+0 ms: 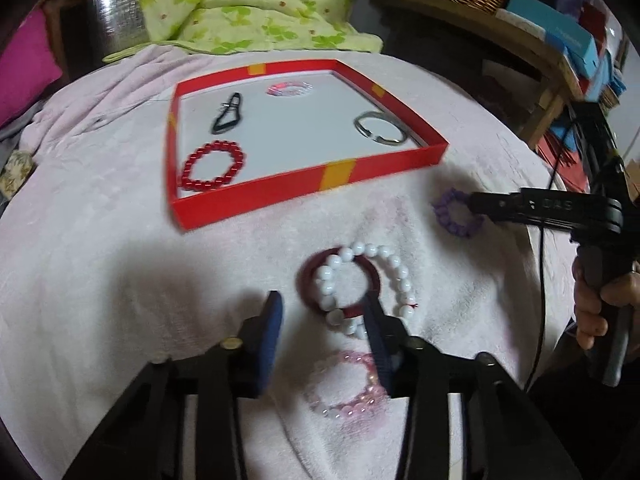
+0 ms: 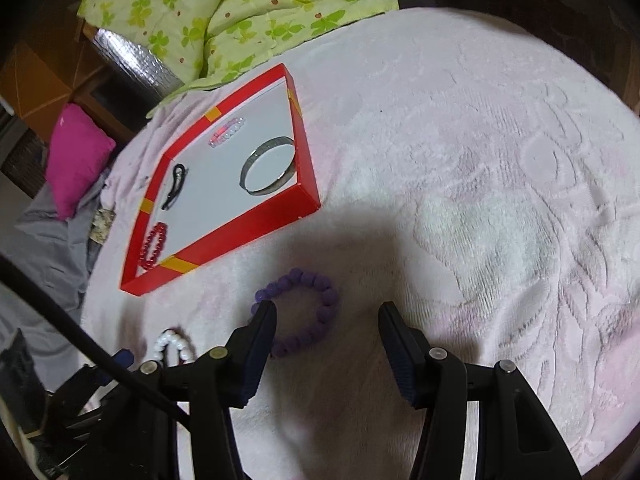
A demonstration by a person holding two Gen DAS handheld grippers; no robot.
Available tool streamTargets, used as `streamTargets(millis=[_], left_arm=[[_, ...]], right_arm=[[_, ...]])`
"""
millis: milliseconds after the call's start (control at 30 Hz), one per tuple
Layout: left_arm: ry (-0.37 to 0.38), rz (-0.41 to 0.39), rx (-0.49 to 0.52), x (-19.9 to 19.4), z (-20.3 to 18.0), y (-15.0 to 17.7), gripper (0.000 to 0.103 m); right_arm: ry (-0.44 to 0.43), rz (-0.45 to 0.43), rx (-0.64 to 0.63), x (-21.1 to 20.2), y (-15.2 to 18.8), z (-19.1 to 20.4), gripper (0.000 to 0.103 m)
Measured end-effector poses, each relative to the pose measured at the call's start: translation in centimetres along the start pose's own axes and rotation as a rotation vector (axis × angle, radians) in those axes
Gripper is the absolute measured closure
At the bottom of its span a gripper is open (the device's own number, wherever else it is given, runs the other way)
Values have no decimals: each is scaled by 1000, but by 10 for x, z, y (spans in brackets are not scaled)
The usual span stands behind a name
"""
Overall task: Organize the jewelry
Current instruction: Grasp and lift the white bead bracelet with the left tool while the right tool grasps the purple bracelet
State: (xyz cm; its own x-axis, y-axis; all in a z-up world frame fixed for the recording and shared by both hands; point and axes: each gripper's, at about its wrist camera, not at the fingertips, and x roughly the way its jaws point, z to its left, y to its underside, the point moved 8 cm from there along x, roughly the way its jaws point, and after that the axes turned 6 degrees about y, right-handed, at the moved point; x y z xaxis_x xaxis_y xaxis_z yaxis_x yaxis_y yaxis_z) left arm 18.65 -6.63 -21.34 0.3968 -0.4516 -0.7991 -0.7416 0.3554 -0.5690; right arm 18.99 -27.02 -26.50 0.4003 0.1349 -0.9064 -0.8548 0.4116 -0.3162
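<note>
Pink bead bracelet beneath the half-open, empty left gripper could snag with the overlapping white bead bracelet and dark red bangle.

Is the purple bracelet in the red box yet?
Out. The purple bracelet lies on the pink blanket in front of the red box.

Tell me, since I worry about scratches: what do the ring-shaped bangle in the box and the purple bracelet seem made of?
The bangle looks like polished metal: grey, thin, with bright glints. The purple bracelet seems matte stone or plastic beads, dull with no shine; which one, I cannot tell.
</note>
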Motion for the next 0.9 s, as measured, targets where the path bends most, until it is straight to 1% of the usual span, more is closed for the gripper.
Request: streamTargets(millis=[33, 67, 133, 167, 200, 233, 300, 367, 467, 567, 667, 767, 900], left_arm=[[3, 9, 4, 4, -1, 0, 73], [7, 18, 3, 8, -1, 0, 77], [30, 28, -6, 13, -2, -1, 82], [41, 27, -5, 16, -4, -2, 86], [46, 25, 1, 17, -5, -3, 89], [58, 26, 2, 19, -7, -4, 91], [106, 26, -26, 23, -10, -6, 93], [134, 21, -20, 25, -17, -8, 93], [130, 4, 3, 24, -24, -11, 93], [147, -25, -16, 19, -23, -16, 93], [150, -36, -24, 16, -23, -17, 93], [152, -44, -23, 13, -23, -18, 93], [168, -76, -26, 1, -24, -23, 93]], right_arm=[[24, -10, -21, 1, 0, 1, 66], [53, -21, -50, 2, 0, 2, 69], [88, -44, -101, 3, 0, 6, 77], [97, -51, -116, 3, -1, 6, 81], [106, -59, -131, 3, -1, 7, 89], [113, -69, -136, 2, -1, 7, 92], [106, -75, -123, 0, -3, 5, 92], [99, -79, -109, -1, -5, 3, 92], [95, -98, -96, -6, -8, 1, 92], [94, -102, -71, -9, -9, -5, 92], [89, -99, -42, -11, -11, -12, 92], [66, -105, -14, -14, -14, -16, 92], [29, -149, -9, -25, -17, -13, 92]])
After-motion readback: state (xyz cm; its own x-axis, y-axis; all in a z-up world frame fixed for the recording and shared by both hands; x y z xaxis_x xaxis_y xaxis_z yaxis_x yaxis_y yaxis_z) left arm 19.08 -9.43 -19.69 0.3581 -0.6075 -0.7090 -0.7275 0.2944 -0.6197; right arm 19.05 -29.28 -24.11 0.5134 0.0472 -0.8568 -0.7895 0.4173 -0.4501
